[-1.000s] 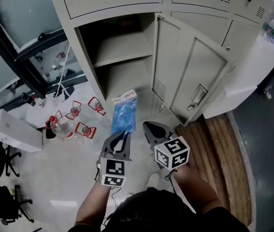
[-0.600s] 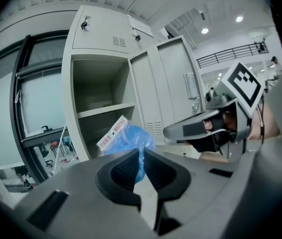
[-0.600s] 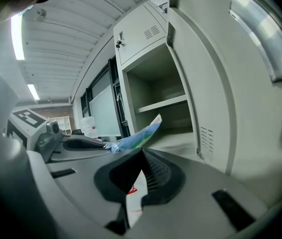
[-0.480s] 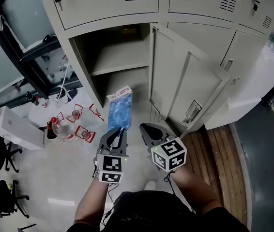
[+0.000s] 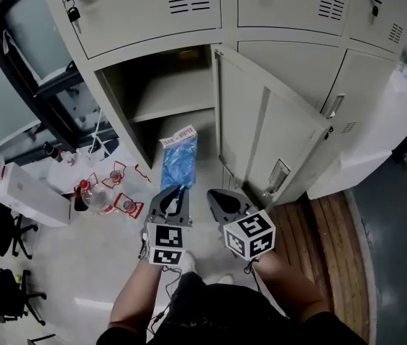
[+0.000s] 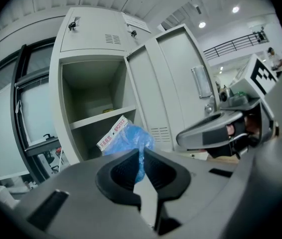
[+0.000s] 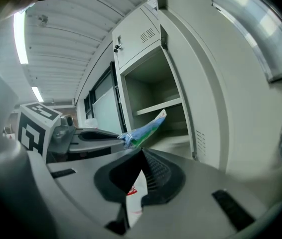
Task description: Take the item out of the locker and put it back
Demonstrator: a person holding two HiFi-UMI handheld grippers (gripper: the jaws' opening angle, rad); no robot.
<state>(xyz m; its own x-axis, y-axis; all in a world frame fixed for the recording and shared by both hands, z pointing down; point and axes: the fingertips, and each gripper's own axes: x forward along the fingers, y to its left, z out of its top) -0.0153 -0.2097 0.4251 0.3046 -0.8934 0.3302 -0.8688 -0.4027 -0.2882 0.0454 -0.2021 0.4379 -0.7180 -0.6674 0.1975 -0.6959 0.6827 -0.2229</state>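
Locker (image 5: 121, 113): its door (image 5: 268, 131) stands open, and your bag hangs in front of the lower space.
Shelf (image 5: 169, 105): your left tool's view shows a small yellowish thing (image 6: 108, 111) at the back, too small to tell.
Bag (image 5: 179, 162): blue, with its near end pinched in your left tool (image 5: 180, 191).
Right tool (image 5: 215, 194): pressed together, empty, just beside the left.
Head view only: bottles (image 5: 92, 194) on the floor, left of the locker.
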